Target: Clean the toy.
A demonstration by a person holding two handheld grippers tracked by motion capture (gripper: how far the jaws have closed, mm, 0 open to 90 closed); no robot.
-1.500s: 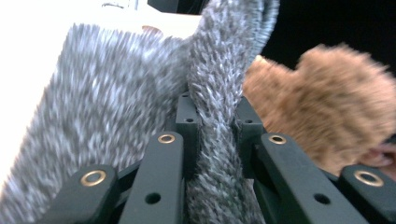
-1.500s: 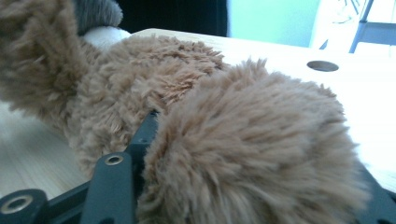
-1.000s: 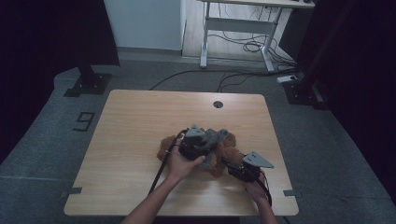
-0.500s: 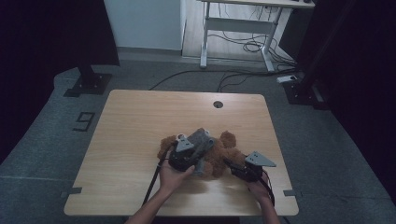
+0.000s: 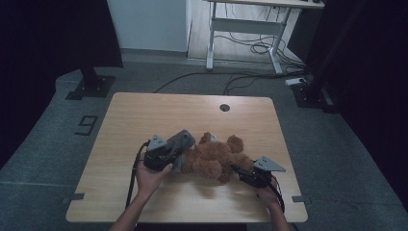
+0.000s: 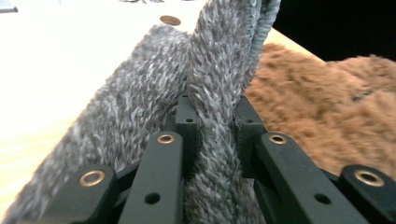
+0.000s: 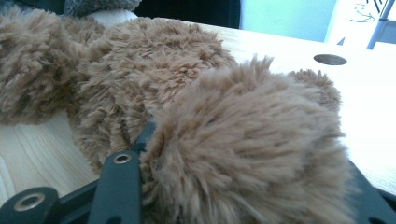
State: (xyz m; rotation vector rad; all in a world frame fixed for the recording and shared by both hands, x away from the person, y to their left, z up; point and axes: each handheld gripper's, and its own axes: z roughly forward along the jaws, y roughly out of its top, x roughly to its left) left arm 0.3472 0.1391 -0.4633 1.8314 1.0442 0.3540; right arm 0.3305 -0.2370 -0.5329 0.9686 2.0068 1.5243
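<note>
Dim grey floor and trailing cables surrounded a pale wooden table (image 5: 144,115), whose near half carried the work. At about 6 o'clock from the table's cable hole (image 5: 224,107) lay a brown teddy bear (image 5: 214,159), flat on the wood with its long axis running 9 to 3 across the table. Which end was the head could not be told for certain, though rounded lobes stood up along its far side.

At the bear's 9 o'clock end the left gripper (image 6: 212,112) had its jaws pinched narrow on a fold of grey knitted garment (image 6: 140,107); the cloth passed between the pads and spread beside the bear's fur. That grip probably served to draw the knit along the bear's length, either onto it or off it.

At the 3 o'clock end the right gripper (image 5: 243,171) had its jaws partly closed around a plush limb, fur bulging between them. It seemed to anchor the toy so the other hand's pull would not drag it.
</note>
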